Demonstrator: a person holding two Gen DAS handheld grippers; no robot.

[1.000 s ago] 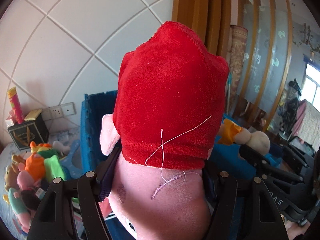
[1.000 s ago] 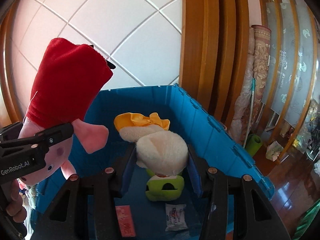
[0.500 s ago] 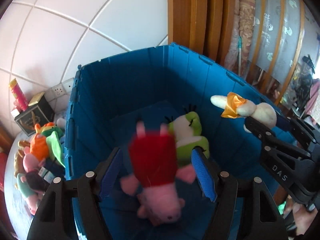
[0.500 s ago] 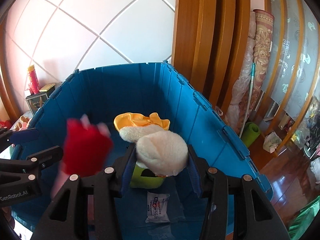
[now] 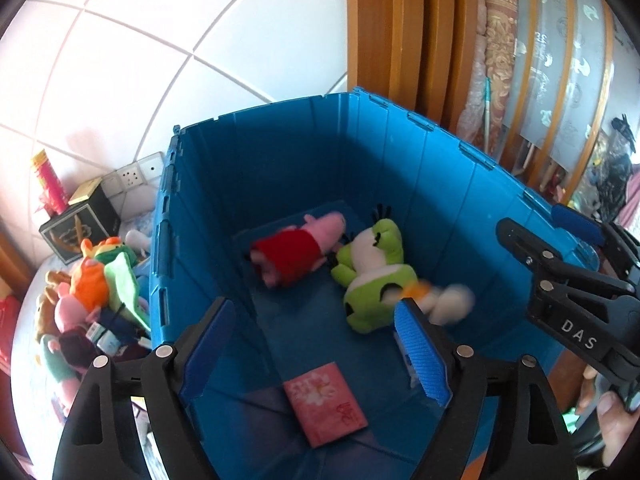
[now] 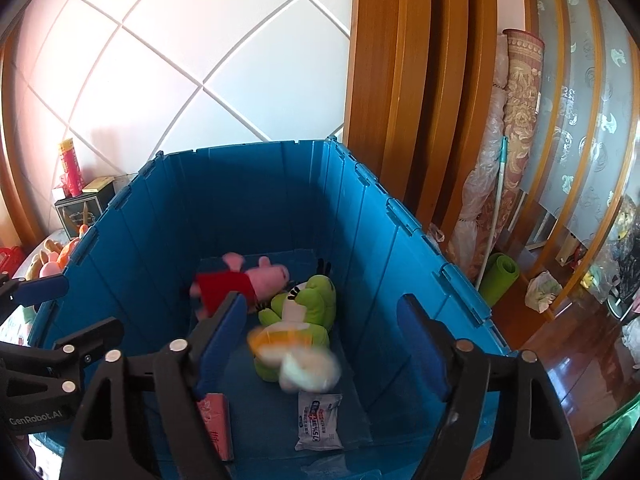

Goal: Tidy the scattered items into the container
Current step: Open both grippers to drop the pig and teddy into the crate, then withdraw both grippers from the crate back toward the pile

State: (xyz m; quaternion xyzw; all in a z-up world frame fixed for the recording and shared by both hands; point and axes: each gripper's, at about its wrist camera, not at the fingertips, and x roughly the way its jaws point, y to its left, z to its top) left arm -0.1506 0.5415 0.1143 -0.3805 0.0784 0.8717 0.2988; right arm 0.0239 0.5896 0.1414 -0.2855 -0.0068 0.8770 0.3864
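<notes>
A blue crate (image 5: 420, 168) (image 6: 368, 216) stands below both grippers. On its floor lie a pink pig plush in a red dress (image 5: 296, 252) (image 6: 240, 284) and a green frog plush (image 5: 372, 276) (image 6: 308, 312). A white plush with a yellow bow (image 5: 444, 300) (image 6: 304, 360) shows blurred, in the air just above the frog. My left gripper (image 5: 316, 348) is open and empty over the crate. My right gripper (image 6: 320, 340) is open and empty over the crate too.
A pink booklet (image 5: 324, 404) (image 6: 216, 424) and a white wipes packet (image 6: 320, 420) lie on the crate floor. A pile of plush toys (image 5: 92, 300) lies left of the crate, next to a black box (image 5: 76, 224). Wooden door frame and rolled mats stand right.
Both grippers have opened. The pig plush fell from the left gripper onto the crate floor. The white plush left the right gripper and is dropping onto the frog.
</notes>
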